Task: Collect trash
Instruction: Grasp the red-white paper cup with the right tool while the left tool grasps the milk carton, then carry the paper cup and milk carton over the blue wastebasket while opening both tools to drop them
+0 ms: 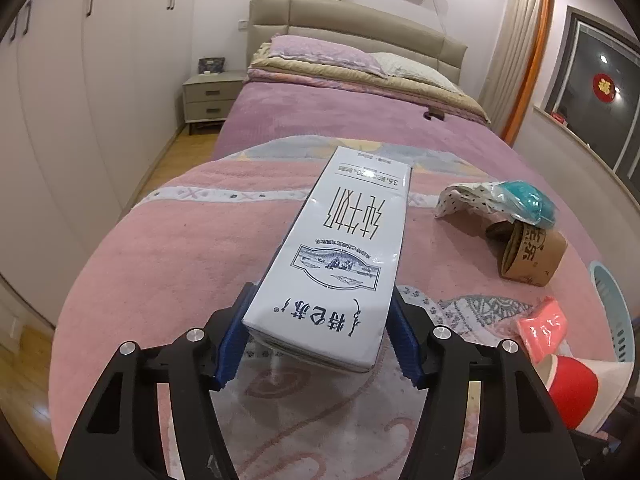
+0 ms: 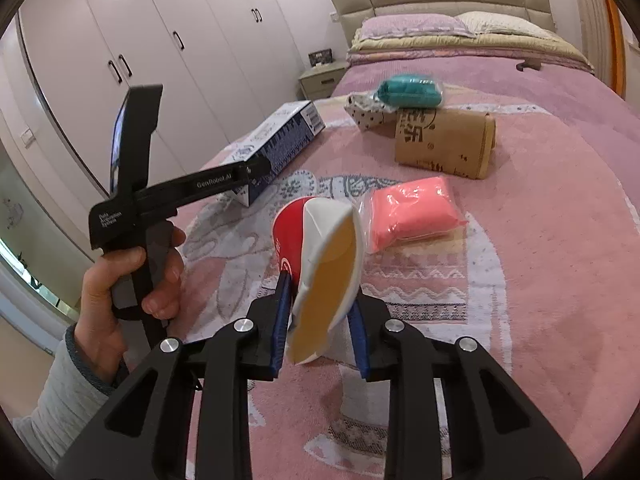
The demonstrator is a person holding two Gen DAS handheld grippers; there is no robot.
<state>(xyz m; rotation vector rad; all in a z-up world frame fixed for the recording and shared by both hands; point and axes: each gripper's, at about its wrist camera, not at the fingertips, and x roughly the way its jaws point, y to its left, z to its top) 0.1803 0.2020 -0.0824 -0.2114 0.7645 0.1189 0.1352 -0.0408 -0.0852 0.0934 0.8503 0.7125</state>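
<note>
My left gripper (image 1: 320,336) is pinching the milk carton (image 1: 344,256), its long axis pointing toward 12 o'clock. My right gripper (image 2: 320,320) is squeezing the flattened paper cup (image 2: 324,264), tilting toward 1 o'clock.

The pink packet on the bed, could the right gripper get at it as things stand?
Probably not yet: the right gripper is shut on a squashed red paper cup. The pink packet lies just ahead on the blanket, nothing between them.

Soft, even indoor light, slightly dim; pinkish cast. Glare seen on carton (image 1: 344,256) face. Edges strongly bent by fisheye, corners blackened. Focus kept sharp throughout.
</note>
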